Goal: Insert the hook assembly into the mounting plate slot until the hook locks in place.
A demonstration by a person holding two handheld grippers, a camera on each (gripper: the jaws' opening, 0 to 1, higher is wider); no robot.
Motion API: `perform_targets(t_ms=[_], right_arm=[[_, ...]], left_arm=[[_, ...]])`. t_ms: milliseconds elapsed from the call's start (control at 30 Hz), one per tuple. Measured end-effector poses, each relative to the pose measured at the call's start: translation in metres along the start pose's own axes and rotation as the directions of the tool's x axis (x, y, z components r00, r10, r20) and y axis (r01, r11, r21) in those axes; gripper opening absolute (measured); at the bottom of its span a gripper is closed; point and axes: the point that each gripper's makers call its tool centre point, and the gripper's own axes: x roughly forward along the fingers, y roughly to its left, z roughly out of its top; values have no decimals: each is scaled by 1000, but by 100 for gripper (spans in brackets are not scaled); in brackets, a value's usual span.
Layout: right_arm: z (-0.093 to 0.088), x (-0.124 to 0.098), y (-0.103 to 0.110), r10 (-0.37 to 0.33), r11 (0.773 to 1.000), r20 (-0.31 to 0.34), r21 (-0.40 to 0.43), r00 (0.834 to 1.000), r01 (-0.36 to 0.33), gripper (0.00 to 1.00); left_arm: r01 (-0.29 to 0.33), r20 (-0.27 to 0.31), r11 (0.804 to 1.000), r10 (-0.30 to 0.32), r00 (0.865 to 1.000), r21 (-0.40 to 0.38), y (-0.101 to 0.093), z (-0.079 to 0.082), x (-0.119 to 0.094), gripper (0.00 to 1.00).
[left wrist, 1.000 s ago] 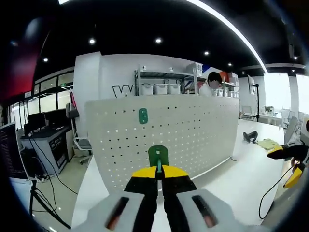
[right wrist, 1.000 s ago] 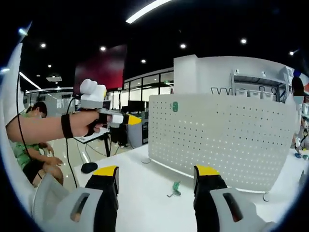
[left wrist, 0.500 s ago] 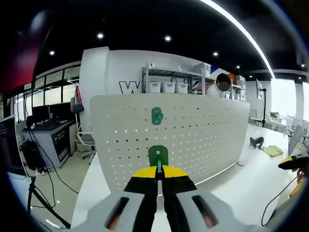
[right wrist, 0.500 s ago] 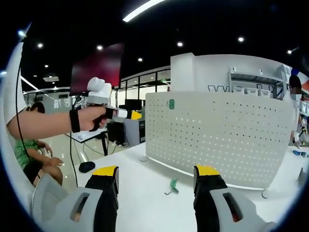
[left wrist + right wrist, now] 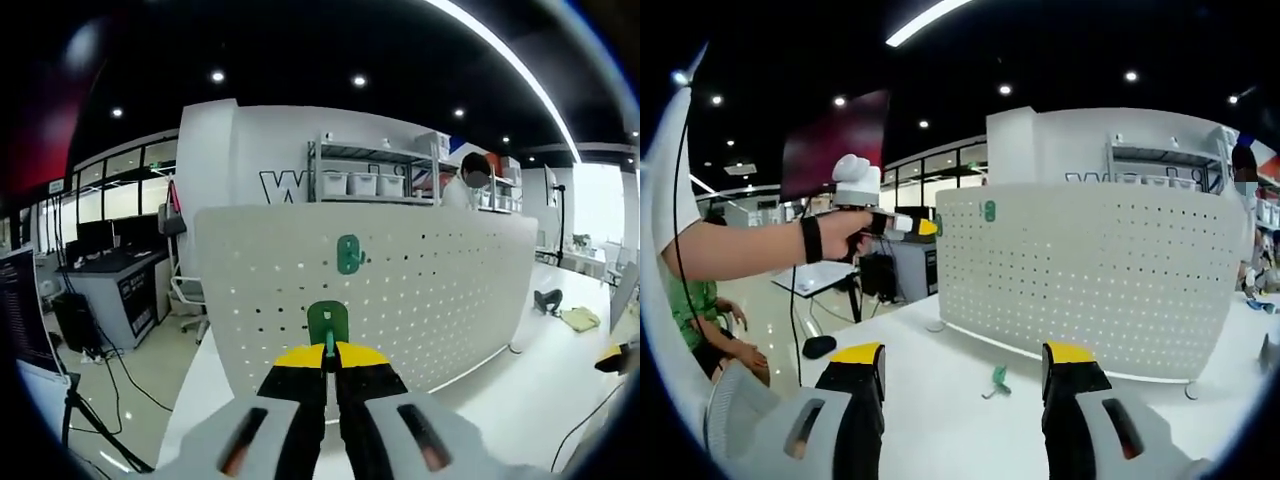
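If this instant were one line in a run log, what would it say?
left tool: shut on green hook, held up facing pegboard | mounted hook: on board | right tool: open | spare hook: on table

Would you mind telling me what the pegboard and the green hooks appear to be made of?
The pegboard looks like white painted sheet metal, though possibly plastic: thin, matte, evenly punched with holes. The green hook held in the left gripper seems moulded plastic, uniform in colour with a soft sheen; the loose hook on the table looks alike.

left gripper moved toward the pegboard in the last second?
Yes. The left gripper has come closer to the pegboard's left edge, nearing the mounted green hook.
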Motion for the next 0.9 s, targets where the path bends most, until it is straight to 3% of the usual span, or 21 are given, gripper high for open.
perform_targets(t_ms=[633,900], right_arm=[[-1,-5,-8,-25,1000,-1,10,1000,25,66],[-3,-4,-11,-27,1000,-7,14,1000,27,66]], left_arm=[[-34,-17,999,34,999,-7,7,12,28,2],[-47,1,999,47,999,-4,15,26,39,2]])
